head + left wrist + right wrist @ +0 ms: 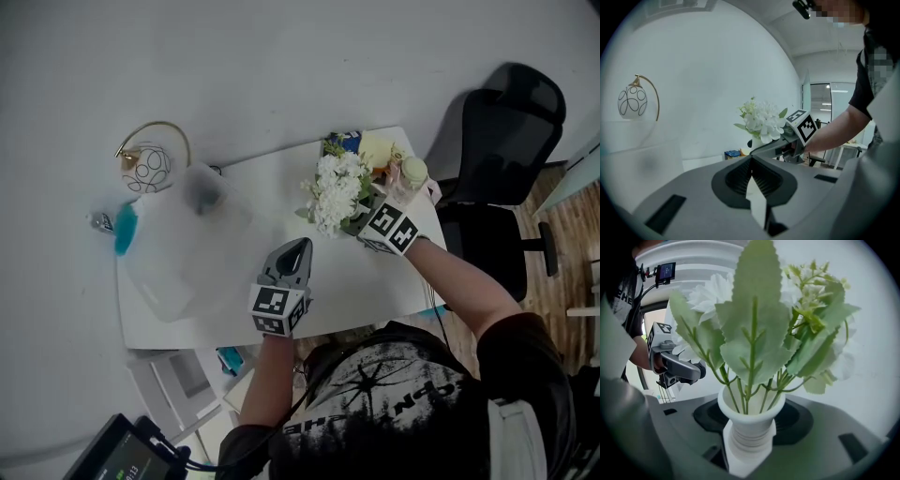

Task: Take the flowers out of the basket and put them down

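Observation:
A bunch of white flowers point(336, 192) with green leaves stands in a small white ribbed vase point(750, 427). My right gripper point(363, 219) is shut on the vase's neck and holds it upright over the back right part of the white table point(366, 291). In the right gripper view the flowers point(759, 333) fill most of the picture. My left gripper point(296, 251) hovers over the table's middle, shut and holding nothing, pointing toward the flowers point(761, 122). I cannot make out a basket.
Blue and yellow items point(361, 145) and a pale bottle point(412, 173) crowd the back right corner. A globe lamp point(148, 169) and a frosted plastic container point(183, 244) occupy the left side. A black office chair point(502, 141) stands to the right. Papers point(178, 384) lie below the front edge.

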`<state>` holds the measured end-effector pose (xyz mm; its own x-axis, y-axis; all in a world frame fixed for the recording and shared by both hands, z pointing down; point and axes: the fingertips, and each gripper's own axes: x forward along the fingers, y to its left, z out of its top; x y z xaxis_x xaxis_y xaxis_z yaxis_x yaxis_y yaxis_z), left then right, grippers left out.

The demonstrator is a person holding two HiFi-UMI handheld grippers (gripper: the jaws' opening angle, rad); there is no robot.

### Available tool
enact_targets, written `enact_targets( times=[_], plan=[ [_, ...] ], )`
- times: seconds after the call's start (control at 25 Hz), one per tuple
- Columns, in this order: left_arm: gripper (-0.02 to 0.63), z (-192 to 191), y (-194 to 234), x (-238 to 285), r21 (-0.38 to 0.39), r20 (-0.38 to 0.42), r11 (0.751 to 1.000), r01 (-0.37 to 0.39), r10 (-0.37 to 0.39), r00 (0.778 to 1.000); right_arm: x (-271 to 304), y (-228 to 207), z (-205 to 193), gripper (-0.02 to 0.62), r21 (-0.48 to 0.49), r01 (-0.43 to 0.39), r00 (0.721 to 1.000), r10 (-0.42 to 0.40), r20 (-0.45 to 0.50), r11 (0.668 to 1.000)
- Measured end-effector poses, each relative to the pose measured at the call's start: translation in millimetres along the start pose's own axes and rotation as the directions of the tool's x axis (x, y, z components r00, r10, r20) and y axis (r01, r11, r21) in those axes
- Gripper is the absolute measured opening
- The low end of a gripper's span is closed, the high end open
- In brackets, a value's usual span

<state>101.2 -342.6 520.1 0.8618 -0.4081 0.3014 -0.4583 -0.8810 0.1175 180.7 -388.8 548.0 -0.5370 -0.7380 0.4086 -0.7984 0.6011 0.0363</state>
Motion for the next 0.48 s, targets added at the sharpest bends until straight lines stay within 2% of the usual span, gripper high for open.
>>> enact_targets(
  times=[0.2, 0.48],
  plan=[
    [0.011, -12.6, -1.2, 4.9, -0.02, -0.026, 1.0, -0.006, 0.005, 1.0, 7.9, 0.8, -19.8, 0.253, -0.009, 0.01, 1.0, -0.01, -0.004, 1.0],
    [0.011, -23.6, 17.6, 4.7, -0.04, -0.051, 0.998, -0.044, 0.042, 0.998, 15.8, -9.0, -17.2, 0.253, 0.037, 0.041, 0.996, -0.044, 0.072, 0.998]
  ],
)
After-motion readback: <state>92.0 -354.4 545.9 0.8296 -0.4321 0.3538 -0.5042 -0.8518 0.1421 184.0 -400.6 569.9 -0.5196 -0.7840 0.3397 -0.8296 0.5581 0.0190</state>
